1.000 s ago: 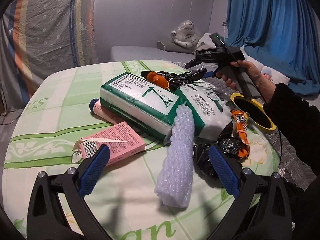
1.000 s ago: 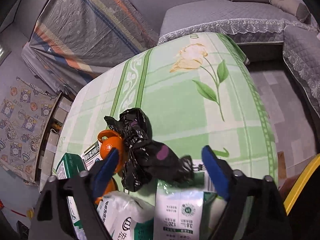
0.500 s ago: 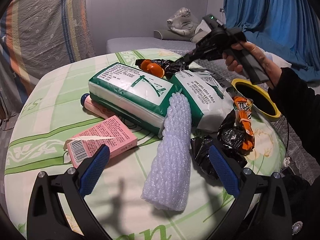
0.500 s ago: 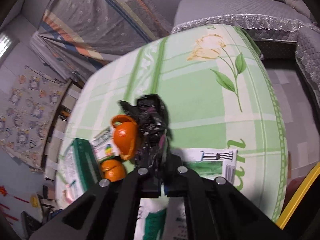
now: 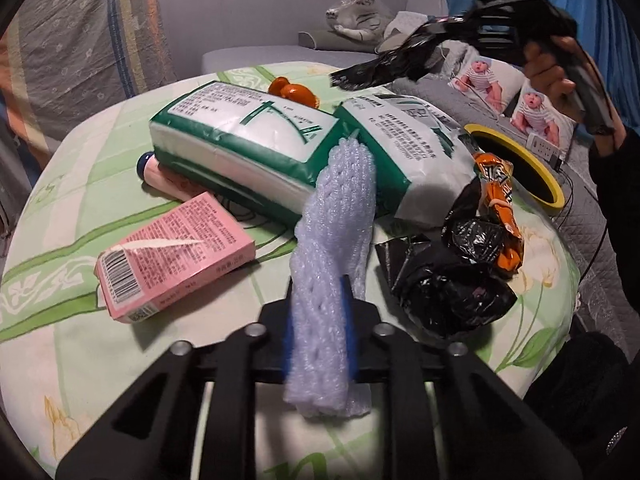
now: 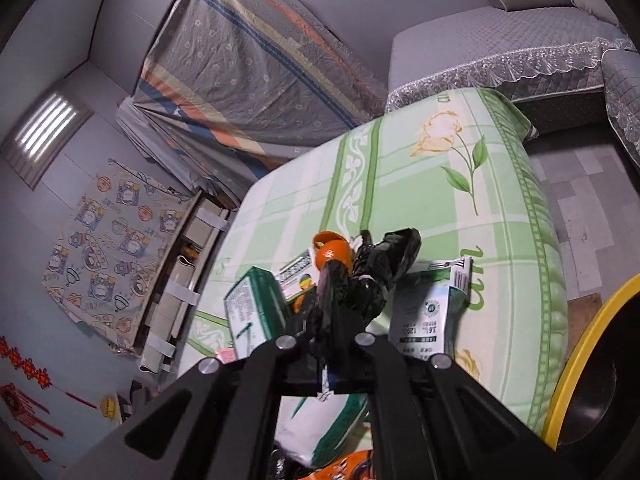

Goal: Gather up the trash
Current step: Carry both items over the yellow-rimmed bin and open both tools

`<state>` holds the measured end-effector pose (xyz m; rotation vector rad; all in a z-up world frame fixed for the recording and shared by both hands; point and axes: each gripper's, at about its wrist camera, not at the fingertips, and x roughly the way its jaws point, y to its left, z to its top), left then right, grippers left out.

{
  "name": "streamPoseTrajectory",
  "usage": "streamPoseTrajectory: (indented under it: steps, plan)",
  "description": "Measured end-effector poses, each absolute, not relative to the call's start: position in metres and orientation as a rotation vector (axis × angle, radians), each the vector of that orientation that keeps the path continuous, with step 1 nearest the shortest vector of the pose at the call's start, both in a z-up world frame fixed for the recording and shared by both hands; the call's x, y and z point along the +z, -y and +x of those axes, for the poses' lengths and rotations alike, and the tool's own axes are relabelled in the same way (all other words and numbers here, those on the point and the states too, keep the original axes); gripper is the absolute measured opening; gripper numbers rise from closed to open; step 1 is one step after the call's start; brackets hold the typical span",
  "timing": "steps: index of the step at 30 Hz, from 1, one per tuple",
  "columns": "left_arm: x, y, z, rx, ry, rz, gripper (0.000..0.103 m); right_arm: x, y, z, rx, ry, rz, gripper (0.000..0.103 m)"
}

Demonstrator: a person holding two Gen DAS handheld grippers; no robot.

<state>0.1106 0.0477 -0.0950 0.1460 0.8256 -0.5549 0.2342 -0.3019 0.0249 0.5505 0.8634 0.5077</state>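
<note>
Trash covers the desk (image 5: 60, 208): the left hand-held gripper (image 5: 318, 320), whose jaws have just been closing, is clamped on the white foam net (image 5: 336, 216) lying among packets, while the right hand-held gripper (image 6: 340, 344) grips a black plastic bag (image 6: 376, 276) in the air near the yellow-rimmed bin (image 5: 556, 196)

Black tool (image 5: 318, 332) with blue pads, silver screws; black sleeve (image 5: 616, 184).

On the table (image 5: 60, 264), the box (image 5: 172, 256) lies left of my foam net (image 5: 332, 240); tissue packs (image 5: 248, 148) behind, crumpled bags (image 5: 448, 288) right, bin (image 5: 552, 196) beyond.
</note>
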Motion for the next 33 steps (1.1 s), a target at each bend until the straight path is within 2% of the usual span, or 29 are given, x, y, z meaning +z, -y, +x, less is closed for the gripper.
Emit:
streamPoseTrajectory:
  steps: [8, 14, 23, 33]
  plan:
    - [-0.053, -0.079, 0.092, -0.532, -0.665, -0.004, 0.013, 0.079, 0.311, 0.198, 0.51, -0.747, 0.535, 0.001]
    - [-0.016, -0.071, 0.082, -0.56, -0.564, -0.008, 0.013, 0.106, 0.331, 0.169, 0.443, -0.672, 0.507, 0.001]
    - [0.015, 0.019, 0.107, -0.747, -0.521, 0.061, 0.013, 0.105, 0.393, 0.116, 0.278, -0.614, 0.517, 0.001]
    - [0.017, 0.154, 0.142, -0.988, -0.586, 0.124, 0.013, 0.063, 0.475, 0.063, 0.086, -0.593, 0.595, 0.001]
